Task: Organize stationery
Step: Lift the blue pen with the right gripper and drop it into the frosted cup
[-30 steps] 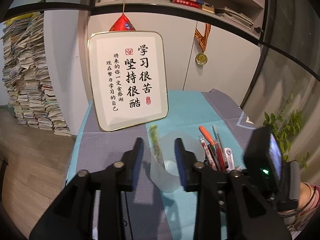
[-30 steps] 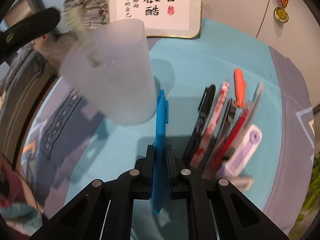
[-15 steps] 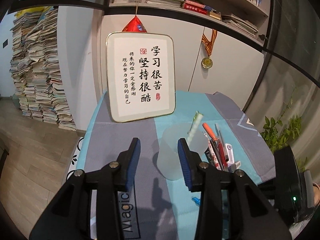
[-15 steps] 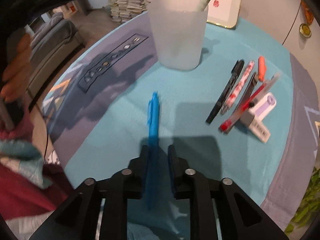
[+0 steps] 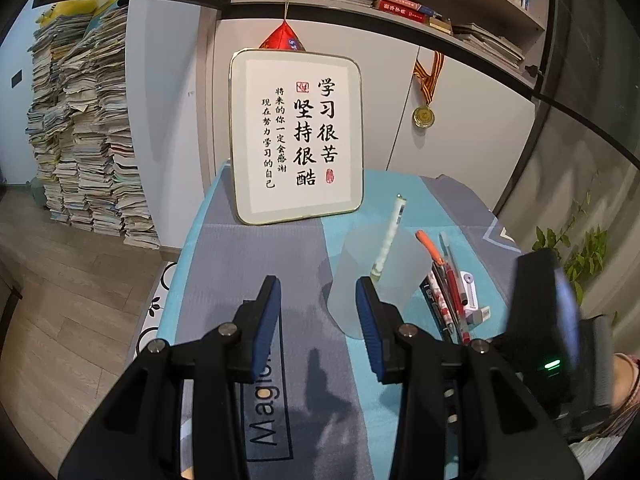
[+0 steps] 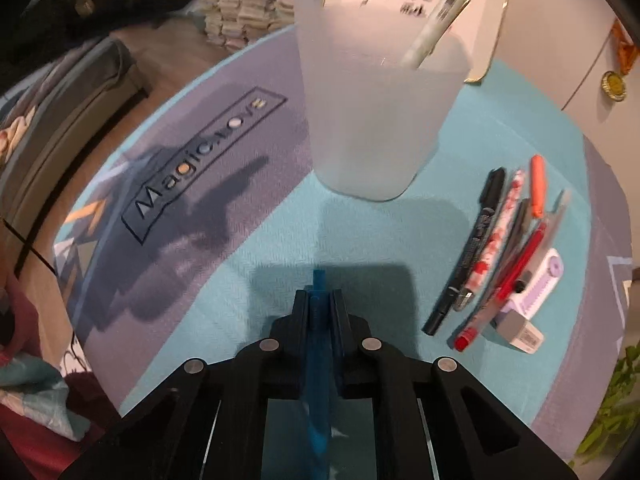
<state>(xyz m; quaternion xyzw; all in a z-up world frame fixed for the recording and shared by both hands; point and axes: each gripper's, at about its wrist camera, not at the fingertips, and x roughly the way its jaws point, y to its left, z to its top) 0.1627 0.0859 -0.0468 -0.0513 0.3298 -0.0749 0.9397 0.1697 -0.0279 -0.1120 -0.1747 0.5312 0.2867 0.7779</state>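
A frosted plastic cup (image 5: pixel 374 276) stands on the teal mat and holds one pale green pen (image 5: pixel 387 238); both also show in the right wrist view, cup (image 6: pixel 376 104) and pen (image 6: pixel 438 20). My left gripper (image 5: pixel 318 312) is open and empty, just left of and before the cup. My right gripper (image 6: pixel 320 300) is shut on a blue pen (image 6: pixel 319 364), held above the mat in front of the cup. Several pens (image 6: pixel 504 240) lie in a row right of the cup, with a purple correction tape (image 6: pixel 536 284) and an eraser (image 6: pixel 520 330).
A framed calligraphy board (image 5: pixel 298 136) leans against the wall behind the cup. A grey mat strip with lettering (image 6: pixel 200 160) lies left of the cup. The right gripper's body (image 5: pixel 548 320) shows at the right of the left wrist view. A plant (image 5: pixel 576 248) stands past the table's right edge.
My right gripper has moved closer to the cup and tilted, so the blue pen now shows mostly end-on. My left gripper has drawn back and left; the cup now sits right of its fingers.
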